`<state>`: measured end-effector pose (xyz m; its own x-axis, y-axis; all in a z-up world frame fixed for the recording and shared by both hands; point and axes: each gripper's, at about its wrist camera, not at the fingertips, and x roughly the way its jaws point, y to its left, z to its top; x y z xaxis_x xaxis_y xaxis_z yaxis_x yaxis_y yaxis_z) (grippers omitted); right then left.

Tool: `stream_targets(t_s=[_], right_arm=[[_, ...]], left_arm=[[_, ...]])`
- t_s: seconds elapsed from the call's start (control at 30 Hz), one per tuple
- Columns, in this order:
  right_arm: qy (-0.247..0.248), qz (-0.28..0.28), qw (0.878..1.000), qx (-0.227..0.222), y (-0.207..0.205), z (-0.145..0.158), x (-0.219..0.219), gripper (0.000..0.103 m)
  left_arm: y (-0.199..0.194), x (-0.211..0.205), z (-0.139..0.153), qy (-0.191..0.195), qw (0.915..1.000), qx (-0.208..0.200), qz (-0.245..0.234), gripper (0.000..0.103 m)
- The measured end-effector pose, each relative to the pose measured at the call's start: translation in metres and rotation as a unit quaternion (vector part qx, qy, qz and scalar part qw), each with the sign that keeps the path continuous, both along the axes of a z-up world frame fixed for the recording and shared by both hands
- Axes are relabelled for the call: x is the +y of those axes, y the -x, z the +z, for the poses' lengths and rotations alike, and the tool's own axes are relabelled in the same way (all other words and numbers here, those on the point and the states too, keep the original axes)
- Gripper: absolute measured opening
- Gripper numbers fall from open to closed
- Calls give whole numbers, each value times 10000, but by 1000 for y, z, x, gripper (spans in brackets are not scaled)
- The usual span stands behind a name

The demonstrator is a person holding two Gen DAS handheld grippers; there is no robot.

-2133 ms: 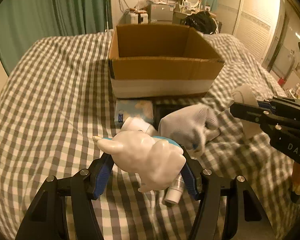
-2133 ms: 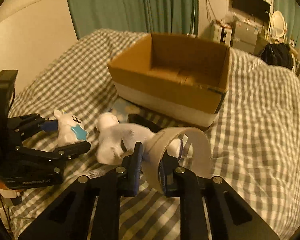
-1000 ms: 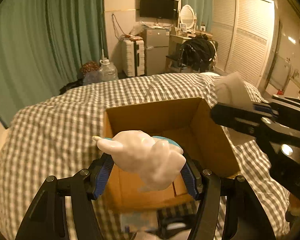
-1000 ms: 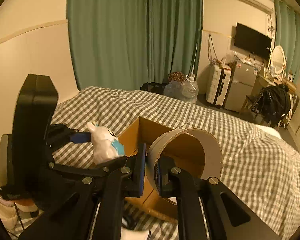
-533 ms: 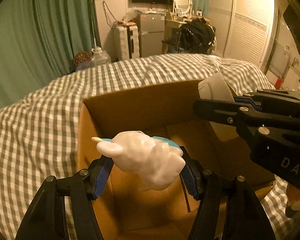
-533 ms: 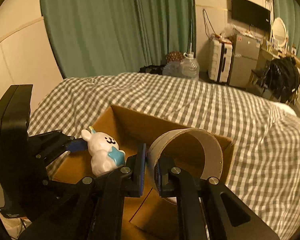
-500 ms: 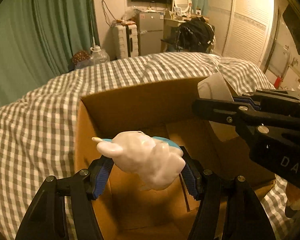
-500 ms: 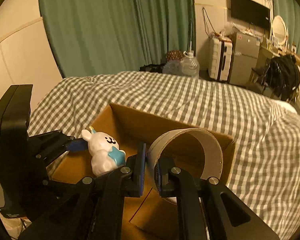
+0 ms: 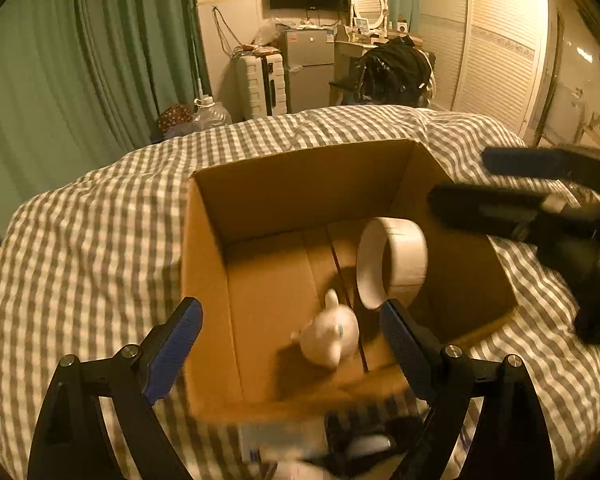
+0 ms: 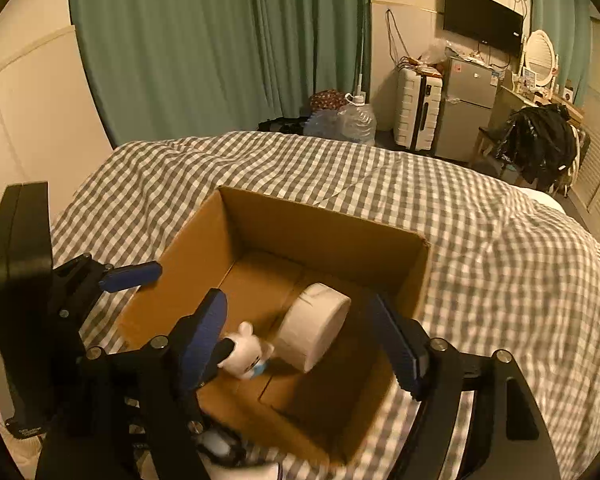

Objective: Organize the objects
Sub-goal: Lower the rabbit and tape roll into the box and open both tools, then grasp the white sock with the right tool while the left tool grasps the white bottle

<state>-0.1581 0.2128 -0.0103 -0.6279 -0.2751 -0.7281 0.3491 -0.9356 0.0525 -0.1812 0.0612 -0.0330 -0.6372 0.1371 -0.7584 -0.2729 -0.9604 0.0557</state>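
Note:
An open cardboard box (image 9: 204, 280) stands on the checked bed; it also shows in the right wrist view (image 10: 324, 224). A white rabbit figure (image 9: 328, 336) lies on the box floor, seen in the right wrist view (image 10: 246, 350) too. A white tape roll (image 9: 392, 262) sits inside the box to its right, also in the right wrist view (image 10: 314, 326). My left gripper (image 9: 292, 348) is open and empty above the box's near side. My right gripper (image 10: 300, 340) is open and empty above the box; it appears blurred at the right of the left wrist view (image 9: 540, 200).
The checked bedcover (image 9: 92, 240) surrounds the box. Several small objects lie blurred on the bed in front of the box (image 9: 340, 448). Green curtains (image 10: 220, 40), a suitcase (image 10: 418, 108), a fridge (image 10: 466, 108) and a chair with dark clothes (image 10: 540, 148) stand beyond the bed.
Both grippers have opened. The rabbit figure has dropped from my left gripper and the tape roll from my right gripper; both are now inside the box.

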Motion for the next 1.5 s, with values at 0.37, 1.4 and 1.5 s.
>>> stream_targets(t_s=[0.37, 1.4, 1.5], right_arm=[[-147, -65, 9978, 645, -103, 71, 1, 79], [281, 16, 9989, -383, -172, -73, -26, 88], [250, 6, 9988, -416, -166, -77, -32, 88]], left_arm=[[-64, -23, 57, -101, 9983, 390, 413, 93], [-148, -69, -60, 390, 9914, -141, 1238, 101], [-150, -78, -64, 314, 9909, -216, 1291, 101]])
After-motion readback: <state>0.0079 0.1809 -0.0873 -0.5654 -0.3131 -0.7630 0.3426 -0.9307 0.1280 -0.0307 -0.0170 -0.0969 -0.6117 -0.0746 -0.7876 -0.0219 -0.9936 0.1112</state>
